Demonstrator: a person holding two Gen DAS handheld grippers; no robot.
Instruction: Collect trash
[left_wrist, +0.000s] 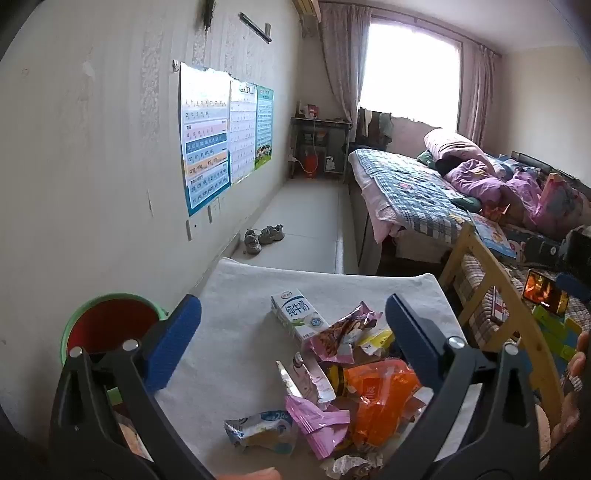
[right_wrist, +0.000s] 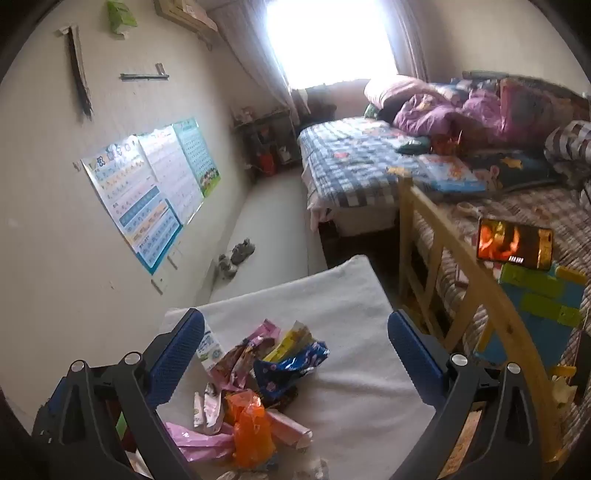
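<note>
A pile of trash lies on a table covered with a white cloth (left_wrist: 240, 295). It holds a milk carton (left_wrist: 299, 317), an orange wrapper (left_wrist: 380, 398), pink wrappers (left_wrist: 317, 424) and a white-blue wrapper (left_wrist: 262, 432). My left gripper (left_wrist: 291, 339) is open and empty, its jaws wide apart above the pile. In the right wrist view the pile shows with the orange wrapper (right_wrist: 251, 428), a dark blue wrapper (right_wrist: 291, 365) and the carton (right_wrist: 208, 349). My right gripper (right_wrist: 295, 354) is open and empty above it.
A green bin with a red liner (left_wrist: 110, 325) stands left of the table by the wall. A wooden bed rail (left_wrist: 495, 295) and a bed with a lit phone (right_wrist: 513, 243) are on the right. Shoes (left_wrist: 264, 236) lie on the floor beyond.
</note>
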